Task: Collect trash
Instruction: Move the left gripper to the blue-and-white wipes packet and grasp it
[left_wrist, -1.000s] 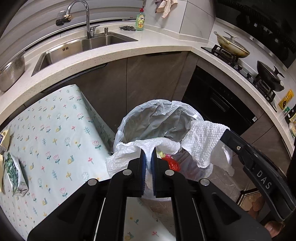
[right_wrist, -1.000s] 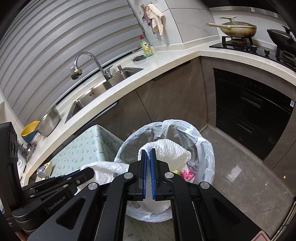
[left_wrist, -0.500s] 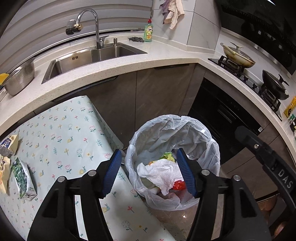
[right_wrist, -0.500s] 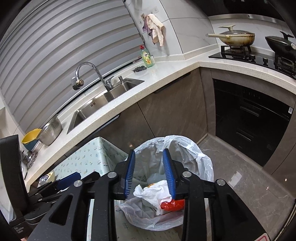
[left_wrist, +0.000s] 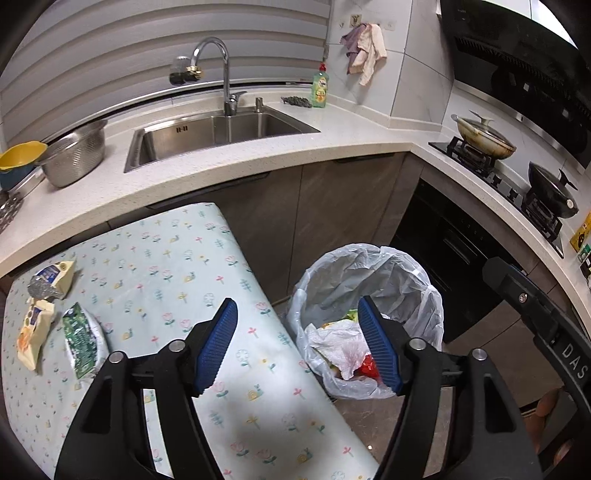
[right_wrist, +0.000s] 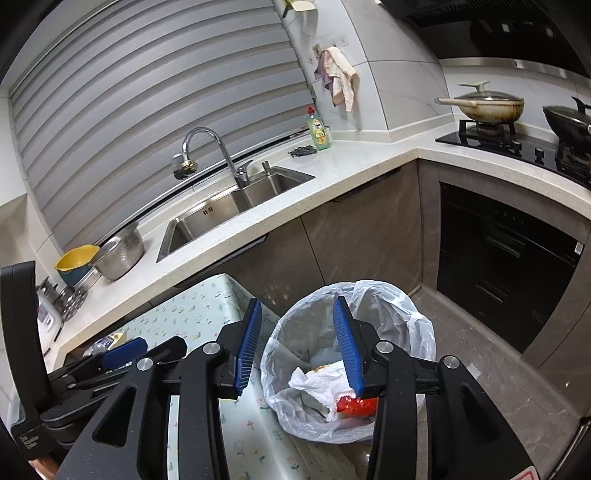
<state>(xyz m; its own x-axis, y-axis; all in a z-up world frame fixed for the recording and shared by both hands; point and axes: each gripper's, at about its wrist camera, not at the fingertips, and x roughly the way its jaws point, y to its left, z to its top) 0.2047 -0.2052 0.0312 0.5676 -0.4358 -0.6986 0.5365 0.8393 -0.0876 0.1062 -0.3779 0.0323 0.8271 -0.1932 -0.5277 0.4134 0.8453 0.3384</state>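
Note:
A trash bin lined with a clear bag (left_wrist: 373, 266) (right_wrist: 384, 295) stands on the floor beside the table. A crumpled white paper towel (left_wrist: 336, 345) (right_wrist: 317, 380) lies inside it on top of red (right_wrist: 351, 402) and other trash. My left gripper (left_wrist: 297, 345) is open and empty, over the table's edge and the bin. My right gripper (right_wrist: 297, 345) is open and empty above the bin's near rim. On the table's left lie a green wrapper (left_wrist: 79, 341) and two yellow wrappers (left_wrist: 35, 330) (left_wrist: 55, 275).
The table has a floral cloth (left_wrist: 177, 280) (right_wrist: 192, 321). Behind are the counter with sink (left_wrist: 218, 134), a steel colander (left_wrist: 74, 153), a soap bottle (left_wrist: 319, 90), and a stove with pans (left_wrist: 484, 138). The oven front (right_wrist: 506, 258) is to the right.
Both grippers were shut on the white paper towel over the bin. They opened, the towel dropped into the bin, and both grippers pulled up and back.

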